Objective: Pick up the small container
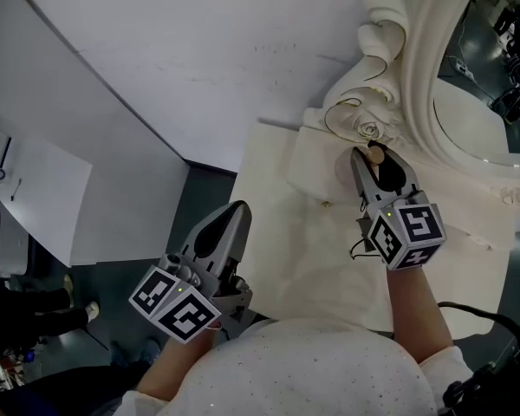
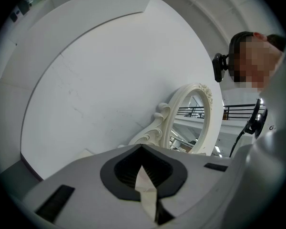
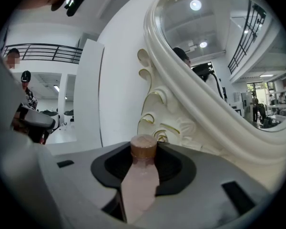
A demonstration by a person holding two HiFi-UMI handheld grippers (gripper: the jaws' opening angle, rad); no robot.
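Currently R hand-held gripper [image 3: 143, 146] clamps small pink brown-capped container [image 3: 140, 185], lower centre of frame; L hand-held gripper [image 2: 142, 148] closed, empty.

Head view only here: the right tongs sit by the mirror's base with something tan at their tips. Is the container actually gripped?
Observer: Yes. The right gripper view shows the right tongs closed on the container, a pale pinkish bottle with a brown cap.
Operator: And the left tongs, are they holding anything?
Observer: No. In the left gripper view the left tongs have their tips together, with nothing gripped.
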